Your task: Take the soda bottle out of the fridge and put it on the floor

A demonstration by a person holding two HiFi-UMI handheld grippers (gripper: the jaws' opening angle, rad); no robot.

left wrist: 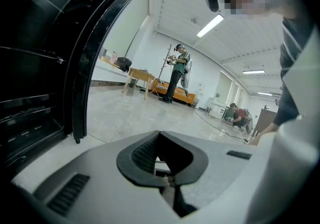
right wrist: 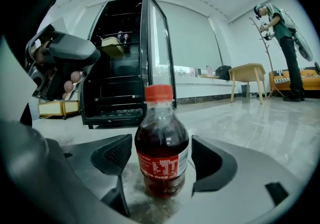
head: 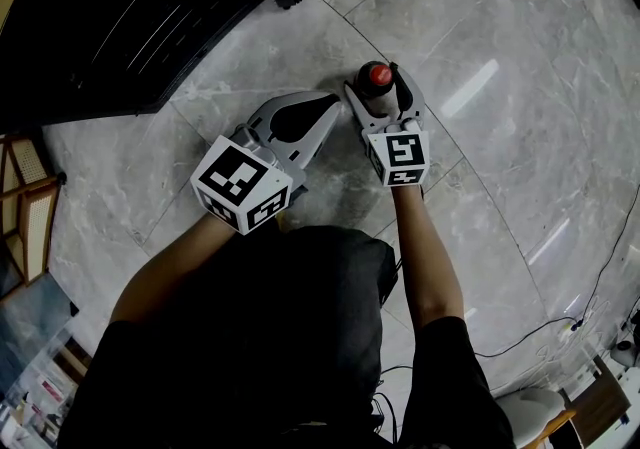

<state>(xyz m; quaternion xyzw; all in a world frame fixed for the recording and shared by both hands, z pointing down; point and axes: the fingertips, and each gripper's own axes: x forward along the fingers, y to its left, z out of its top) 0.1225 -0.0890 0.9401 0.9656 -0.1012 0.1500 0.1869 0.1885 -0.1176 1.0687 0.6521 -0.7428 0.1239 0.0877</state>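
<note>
Judging by the layout, looked all but done; had the small red-capped plastic bottle of dark soda (right wrist: 161,143) out of the black glass-door fridge (right wrist: 120,68), upright on the grey marble floor (head: 520,137); had the right gripper (right wrist: 162,158) spread wide around it, touching on neither side; had the left gripper (left wrist: 167,178) closed and empty; left only backing away.
</note>
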